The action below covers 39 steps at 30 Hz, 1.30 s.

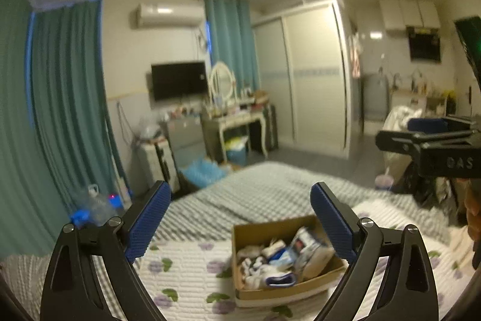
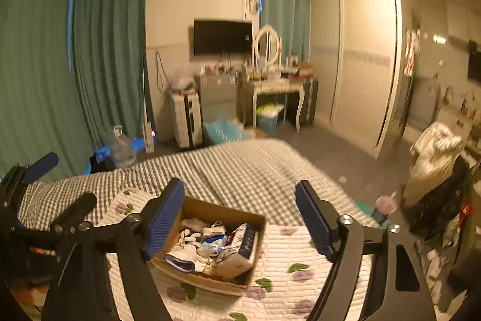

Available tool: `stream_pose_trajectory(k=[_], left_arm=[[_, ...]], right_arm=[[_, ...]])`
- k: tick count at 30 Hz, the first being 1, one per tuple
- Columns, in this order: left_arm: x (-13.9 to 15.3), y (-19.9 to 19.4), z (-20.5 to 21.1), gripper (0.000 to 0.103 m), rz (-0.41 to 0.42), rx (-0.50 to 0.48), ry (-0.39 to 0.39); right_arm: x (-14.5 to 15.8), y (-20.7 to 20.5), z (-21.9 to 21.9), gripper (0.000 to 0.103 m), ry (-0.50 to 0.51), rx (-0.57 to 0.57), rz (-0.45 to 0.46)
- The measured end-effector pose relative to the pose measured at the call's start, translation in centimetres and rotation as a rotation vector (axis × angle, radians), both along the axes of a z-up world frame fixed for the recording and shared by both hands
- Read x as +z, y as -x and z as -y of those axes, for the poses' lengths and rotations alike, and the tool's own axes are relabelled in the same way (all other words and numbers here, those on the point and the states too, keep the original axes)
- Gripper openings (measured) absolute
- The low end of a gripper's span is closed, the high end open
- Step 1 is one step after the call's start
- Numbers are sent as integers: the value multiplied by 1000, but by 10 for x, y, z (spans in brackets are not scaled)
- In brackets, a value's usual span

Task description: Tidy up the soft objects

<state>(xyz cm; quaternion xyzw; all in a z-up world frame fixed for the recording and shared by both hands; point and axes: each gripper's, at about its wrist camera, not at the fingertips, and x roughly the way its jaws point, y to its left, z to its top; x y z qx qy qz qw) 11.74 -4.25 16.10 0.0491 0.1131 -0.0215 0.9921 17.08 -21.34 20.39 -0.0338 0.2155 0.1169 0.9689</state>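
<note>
An open cardboard box sits on a white floral quilt on the bed. It holds several soft items: white socks, tissue packs and small packets. My left gripper is open and empty, raised above the bed, with the box between and beyond its fingers. My right gripper is open and empty, above the same box, which holds a rolled white sock. The left gripper's body shows at the left of the right wrist view. The right gripper's body shows at the right of the left wrist view.
A grey checked blanket covers the far part of the bed. Beyond it stand a dressing table with mirror, a wall TV, a wardrobe, green curtains, a water jug and clutter at right.
</note>
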Motion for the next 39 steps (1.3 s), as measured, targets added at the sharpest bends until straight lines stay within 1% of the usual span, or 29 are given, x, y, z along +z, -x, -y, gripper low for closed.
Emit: stream_pose_trajectory(k=[1,2,4,5,7,9,12,14,16,18,21,24,26,30,35,39], left_arm=[[4,8,0,97,13,0,7],[7,18,-2,99,29,1,20],[8,31,-4,99,49,4,33],[6,39,-6,99,62,10,34],[1,47,-9,99,79,28,31],[-10,51,-12,99,68,35,30],[-30,50,-22,99,38,55,60],[-46,47,-28,99,28,62,70],[-62,45,-29,99,26,86,56],[-81,40,-30,99,8,100,41],[-105,30,-33,99,-40,90,44],[-121,25,-33,99,-70,106,41],[-129,24,-33,99,-92,88,56],[-140,23,-32,99,-108,83,47],[-140,24,-36,99,-112,81,74],[-141,24,-37,99,-115,76,79]], right_arm=[[6,15,2,88,1,-4,24],[10,27,4,91,2,-6,42],[15,51,5,101,3,-2,78],[14,61,6,103,-3,-5,97],[10,78,6,103,-14,-7,122],[1,87,3,103,-25,-3,130],[-23,98,5,103,-72,29,109],[-45,102,4,103,-84,17,110],[-68,102,-3,103,-75,-8,129],[-93,99,-8,103,-86,-18,126],[-127,86,-10,103,-118,-31,77],[-150,75,-12,103,-124,-50,50],[-158,70,-13,103,-111,-64,51],[-167,63,-15,103,-96,-74,29],[-178,59,-16,103,-96,-79,-6],[-181,62,-18,103,-88,-77,-8]])
